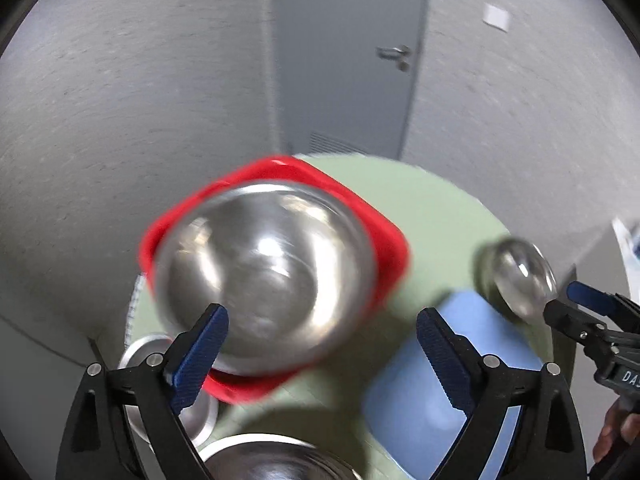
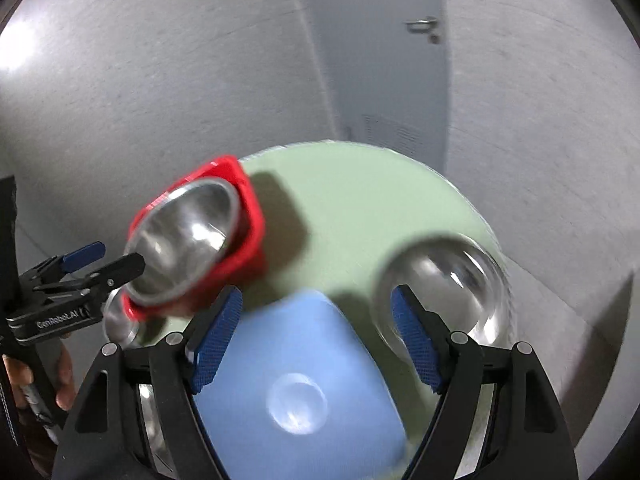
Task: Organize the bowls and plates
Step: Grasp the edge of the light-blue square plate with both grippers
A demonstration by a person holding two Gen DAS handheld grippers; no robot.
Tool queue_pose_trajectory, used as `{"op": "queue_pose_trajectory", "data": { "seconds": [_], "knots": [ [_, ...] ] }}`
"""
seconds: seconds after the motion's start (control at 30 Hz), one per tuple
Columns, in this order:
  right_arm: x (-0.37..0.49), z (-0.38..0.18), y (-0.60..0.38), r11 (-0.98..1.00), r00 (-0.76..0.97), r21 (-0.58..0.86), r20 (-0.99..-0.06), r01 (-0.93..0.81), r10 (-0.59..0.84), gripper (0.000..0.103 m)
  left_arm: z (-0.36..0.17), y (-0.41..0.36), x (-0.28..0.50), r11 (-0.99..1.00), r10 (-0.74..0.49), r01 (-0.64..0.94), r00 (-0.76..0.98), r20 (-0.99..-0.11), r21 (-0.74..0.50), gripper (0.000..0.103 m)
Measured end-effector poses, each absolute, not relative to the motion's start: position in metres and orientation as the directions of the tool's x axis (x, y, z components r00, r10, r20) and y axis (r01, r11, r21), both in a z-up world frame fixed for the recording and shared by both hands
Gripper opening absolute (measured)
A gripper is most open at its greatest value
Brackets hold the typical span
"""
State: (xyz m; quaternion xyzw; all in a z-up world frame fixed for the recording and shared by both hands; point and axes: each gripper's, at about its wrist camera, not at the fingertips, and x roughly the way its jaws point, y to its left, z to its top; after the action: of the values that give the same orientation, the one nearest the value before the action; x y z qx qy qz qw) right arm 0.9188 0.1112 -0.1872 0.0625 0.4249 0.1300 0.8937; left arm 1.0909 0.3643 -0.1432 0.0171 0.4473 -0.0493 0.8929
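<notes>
Grey carpet floor [image 1: 120, 100], grey door [image 1: 344, 60], round green table [image 2: 360, 208].

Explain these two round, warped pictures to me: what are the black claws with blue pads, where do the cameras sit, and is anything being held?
There is no robot. A person carries a hand-held two-finger clamp in each hand, and a wide-angle camera on each clamp looks along its fingers. One picture comes from the left gripper, the other from the right gripper; each also shows the other clamp at its edge, with a hand on the handle.

Below is a round green table. On it a steel bowl sits in a red square dish, beside a blue square plate, a clear glass bowl and more steel dishes, partly hidden. Both pictures are blurred.

Both grippers are open and hold nothing.
</notes>
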Motion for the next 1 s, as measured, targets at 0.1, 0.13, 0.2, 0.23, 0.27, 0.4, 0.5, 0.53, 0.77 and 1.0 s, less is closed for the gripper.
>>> {"op": "queue_pose_trajectory", "data": {
  "seconds": [0.1,0.13,0.2,0.23,0.27,0.4,0.5,0.53,0.77,1.0],
  "knots": [
    [0.890,-0.204,0.092,0.963,0.615,0.243,-0.743,-0.116,0.262,0.079,-0.156,0.350,1.082,0.991,-0.088,0.137,0.566,-0.819,-0.012,0.093],
    [0.883,-0.210,0.087,0.962,0.618,0.259,-0.743,-0.090,0.258,0.079,-0.165,0.343,1.078,0.989,-0.094,0.149,0.548,-0.831,-0.014,0.093],
    [0.872,-0.224,0.076,0.956,0.618,0.291,-0.743,-0.045,0.256,0.079,-0.177,0.335,1.079,0.987,-0.080,0.159,0.522,-0.849,0.005,0.089],
    [0.868,-0.228,0.072,0.955,0.615,0.295,-0.747,-0.032,0.252,0.079,-0.182,0.330,1.082,0.987,-0.071,0.162,0.513,-0.855,0.015,0.089],
    [0.864,-0.238,0.069,0.950,0.603,0.310,-0.756,-0.013,0.255,0.079,-0.189,0.325,1.080,0.986,-0.056,0.164,0.498,-0.866,0.030,0.088],
    [0.858,-0.269,0.063,0.928,0.563,0.372,-0.774,0.031,0.291,0.079,-0.211,0.317,1.086,0.981,-0.035,0.184,0.441,-0.897,0.052,0.086],
    [0.858,-0.288,0.060,0.899,0.523,0.436,-0.774,0.034,0.355,0.068,-0.224,0.310,1.096,0.977,-0.021,0.202,0.416,-0.909,0.069,0.071],
    [0.860,-0.293,0.061,0.889,0.512,0.457,-0.771,0.033,0.378,0.053,-0.227,0.309,1.099,0.975,-0.036,0.213,0.404,-0.914,0.056,0.066],
    [0.867,-0.307,0.067,0.843,0.448,0.539,-0.752,-0.007,0.484,0.018,-0.238,0.310,1.108,0.972,-0.071,0.233,0.381,-0.922,0.021,0.035],
    [0.858,-0.270,0.060,0.791,0.441,0.607,-0.691,-0.076,0.573,0.016,-0.179,0.329,1.093,0.976,-0.128,0.218,0.488,-0.863,-0.021,0.035]
  ]
}}
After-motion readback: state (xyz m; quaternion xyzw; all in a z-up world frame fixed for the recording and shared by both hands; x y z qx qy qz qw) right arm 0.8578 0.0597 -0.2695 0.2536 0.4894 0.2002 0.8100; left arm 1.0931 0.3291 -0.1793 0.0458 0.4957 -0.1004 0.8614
